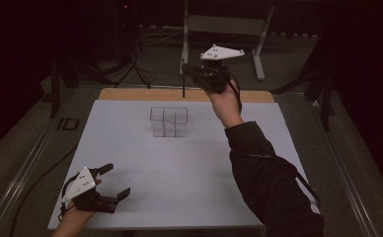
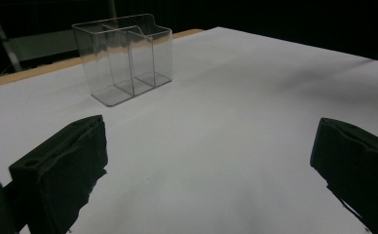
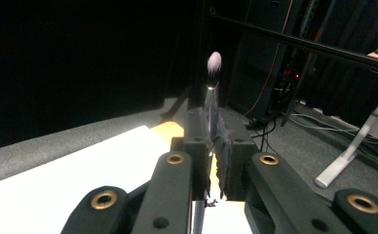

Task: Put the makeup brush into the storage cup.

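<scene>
White table (image 1: 130,197), dark room behind. Right gripper (image 1: 192,71) at upper centre of frame, jaws clamped on a brush (image 3: 213,66). Left gripper (image 1: 114,181) lower left, jaws wide apart, nothing in them. Clear box (image 1: 169,122) mid-table.

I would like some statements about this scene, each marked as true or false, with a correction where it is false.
1. The right gripper is shut on a brush. True.
2. The clear organizer holds several brushes. False: its compartments are empty.
3. The left gripper is open, with nothing between its fingers. True.
4. The left gripper rests on the far edge of the table. False: it is at the near left corner.
5. The brush tip with bristles points up in the right gripper view. True.
6. The organizer lies tipped on its side. False: it stands upright.
</scene>
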